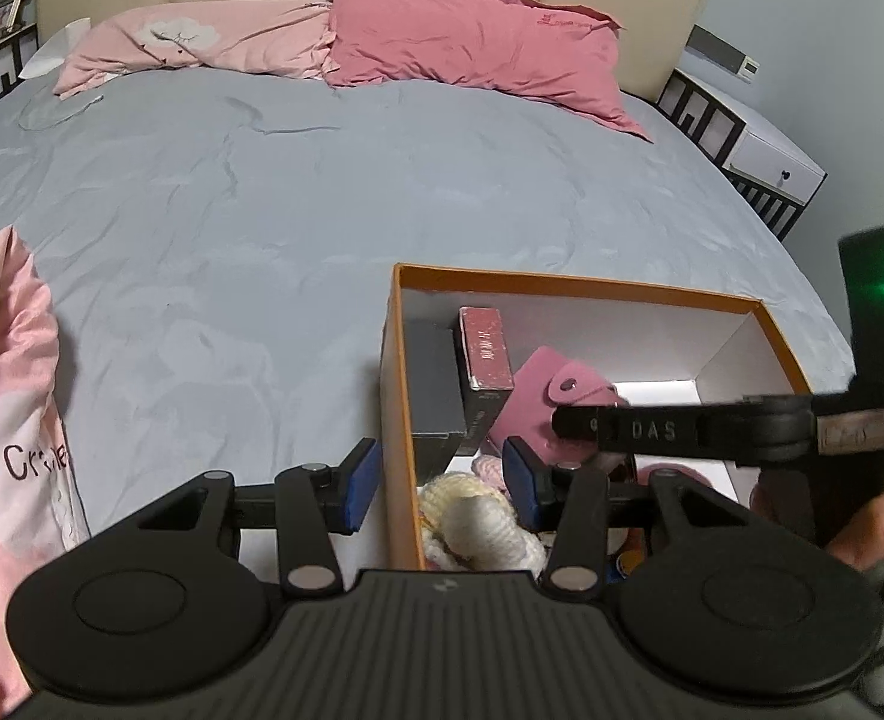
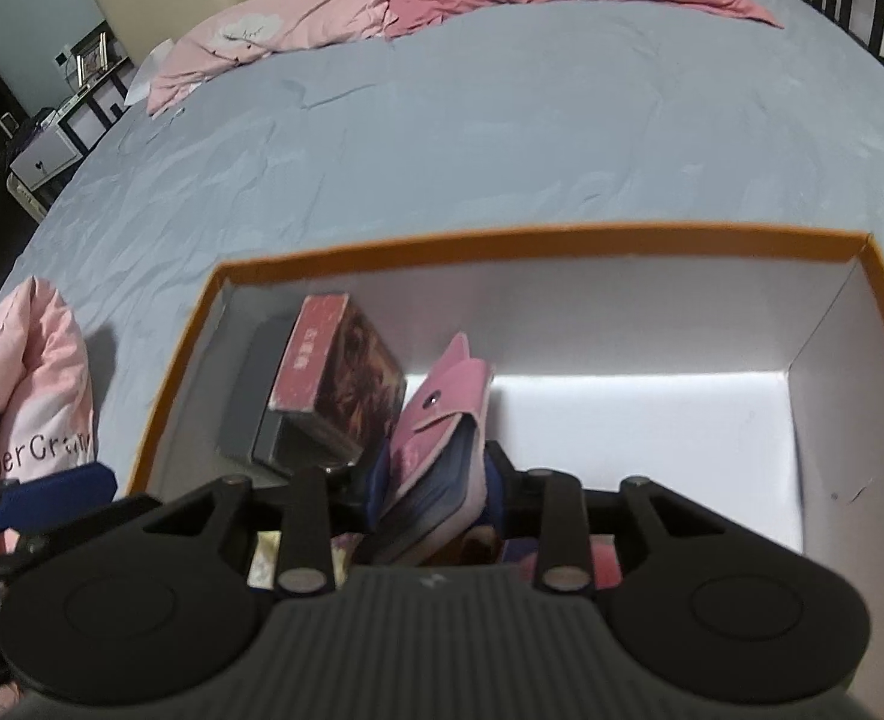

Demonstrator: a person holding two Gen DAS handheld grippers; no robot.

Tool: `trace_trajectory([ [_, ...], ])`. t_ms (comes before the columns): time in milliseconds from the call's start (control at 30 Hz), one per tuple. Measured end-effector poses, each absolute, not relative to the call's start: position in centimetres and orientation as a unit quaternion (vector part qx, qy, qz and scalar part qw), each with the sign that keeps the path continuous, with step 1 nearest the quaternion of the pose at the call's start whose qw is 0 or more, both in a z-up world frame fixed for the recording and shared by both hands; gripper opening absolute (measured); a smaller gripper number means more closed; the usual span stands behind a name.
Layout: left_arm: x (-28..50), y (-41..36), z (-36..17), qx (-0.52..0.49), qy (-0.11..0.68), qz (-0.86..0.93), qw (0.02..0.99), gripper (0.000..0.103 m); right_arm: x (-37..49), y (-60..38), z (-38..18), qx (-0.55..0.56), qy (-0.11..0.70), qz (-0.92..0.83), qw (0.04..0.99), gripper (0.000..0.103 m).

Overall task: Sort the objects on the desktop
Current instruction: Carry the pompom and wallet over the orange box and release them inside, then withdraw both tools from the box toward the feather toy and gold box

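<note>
Orange box (image 2: 538, 246) rests on grey bedsheet (image 1: 262, 210).

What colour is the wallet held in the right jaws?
Pink wallet with a snap flap; clearest in the right wrist view.

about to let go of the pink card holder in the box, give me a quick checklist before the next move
1. Right claw shut on the pink card holder: ok.
2. Holder inside the orange box, above its floor: ok.
3. Bare white floor to the holder's right for landing: ok.
4. Holder apart from the red box beside it: cannot tell, they look very close.
5. Left claw open, straddling the box's left wall: ok, but not gripping the wall.
6. Holder's snap flap closed: ok.
</note>
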State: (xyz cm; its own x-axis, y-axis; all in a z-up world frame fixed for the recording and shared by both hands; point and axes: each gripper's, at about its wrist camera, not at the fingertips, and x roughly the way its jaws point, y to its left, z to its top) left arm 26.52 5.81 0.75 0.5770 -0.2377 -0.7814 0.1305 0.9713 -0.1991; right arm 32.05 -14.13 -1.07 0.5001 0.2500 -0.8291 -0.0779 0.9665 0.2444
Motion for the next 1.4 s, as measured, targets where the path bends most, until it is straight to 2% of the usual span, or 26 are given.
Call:
trace_trajectory([
  [167,26.5,6.2,0.6,-0.065,0.449,-0.102,0.885,0.052,31.6,-13.4,-1.2,0.080,0.495,0.098,0.860,0.037],
  [300,26.5,6.5,0.3,-0.068,0.452,-0.100,0.884,0.052,31.5,-13.3,-0.7,0.088,0.488,0.102,0.863,0.024],
  [467,26.5,6.9,0.2,-0.075,0.451,-0.097,0.884,0.052,32.2,-13.7,0.7,0.122,0.476,0.100,0.865,0.019],
  [733,26.8,7.5,0.1,-0.087,0.451,-0.094,0.883,0.052,35.3,-12.4,1.6,0.128,0.467,0.073,0.872,0.020],
  [1067,27.0,8.1,-0.1,-0.096,0.452,-0.093,0.882,0.052,34.4,-12.4,3.1,0.117,0.450,0.084,0.881,0.036],
  [1267,26.9,8.0,0.0,-0.096,0.452,-0.094,0.882,0.052,32.2,-12.5,2.1,0.106,0.474,0.101,0.868,0.036],
  [1400,26.8,7.9,0.0,-0.095,0.452,-0.094,0.882,0.052,31.8,-12.0,0.6,0.094,0.481,0.100,0.866,0.023],
])
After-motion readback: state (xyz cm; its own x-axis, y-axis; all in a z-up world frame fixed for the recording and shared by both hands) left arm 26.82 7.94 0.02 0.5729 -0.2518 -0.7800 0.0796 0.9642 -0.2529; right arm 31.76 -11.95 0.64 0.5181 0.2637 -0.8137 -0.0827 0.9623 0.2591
